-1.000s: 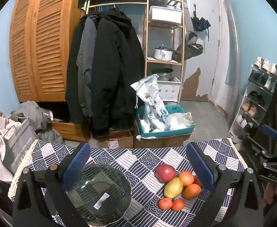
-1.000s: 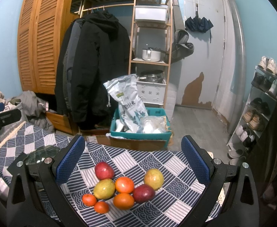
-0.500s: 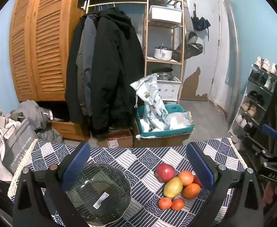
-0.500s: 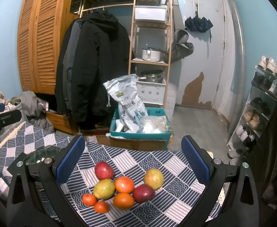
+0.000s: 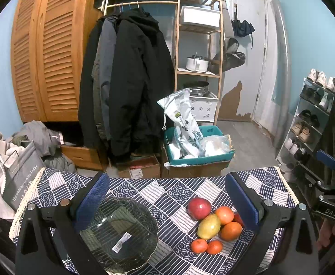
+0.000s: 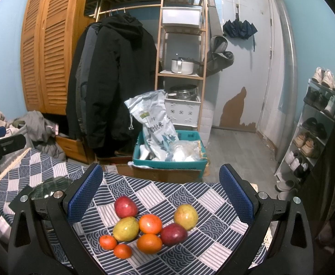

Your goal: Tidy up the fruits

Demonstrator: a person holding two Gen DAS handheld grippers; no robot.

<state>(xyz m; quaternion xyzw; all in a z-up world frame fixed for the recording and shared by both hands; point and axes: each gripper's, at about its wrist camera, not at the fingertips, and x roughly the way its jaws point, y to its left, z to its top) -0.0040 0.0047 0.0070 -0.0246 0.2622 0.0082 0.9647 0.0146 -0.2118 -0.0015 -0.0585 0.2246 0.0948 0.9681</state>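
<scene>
Nothing has shifted vs. 1 s ago: both tools and all fruit sit as they did.

Inventory, left wrist view:
- Left gripper [image 5: 167,202] – mine, fingers wide apart, nothing between them, held above tablecloth [image 5: 167,190] (navy/white patchwork, lower half of frame).
- Glass bowl [image 5: 121,233] – lower left of frame, ribbed, clear, label w/ barcode visible through it; partly behind my left finger. No fruit in it.
- Fruit cluster – lower right of frame, well apart from bowl.

Inventory, right wrist view:
- Right gripper [image 6: 161,196] – fingers wide apart, empty, hanging over fruit cluster, lower centre.
- Red apple [image 6: 125,206] – top left of cluster.
- Yellow-green mango [image 6: 125,228] – just below apple, touching it.
- Orange, upper [image 6: 150,224] – centre, touching mango.
- Orange, lower [image 6: 149,243] – just below the upper one.
- Dark red fruit [image 6: 173,234] – right of oranges, kind unclear.
- Second mango [image 6: 186,216] – yellow/red, upper right of cluster, touching dark red fruit.
- Two sm. tangerines [image 6: 108,242] – lower left of cluster, side by side.

Bkgd, both views: black coats [image 6: 117,80] on rail, wooden shelf unit [image 6: 181,45], teal crate [image 6: 169,158] w/ rice bag on floor past table edge, shoe rack [image 6: 316,123] at right.
</scene>
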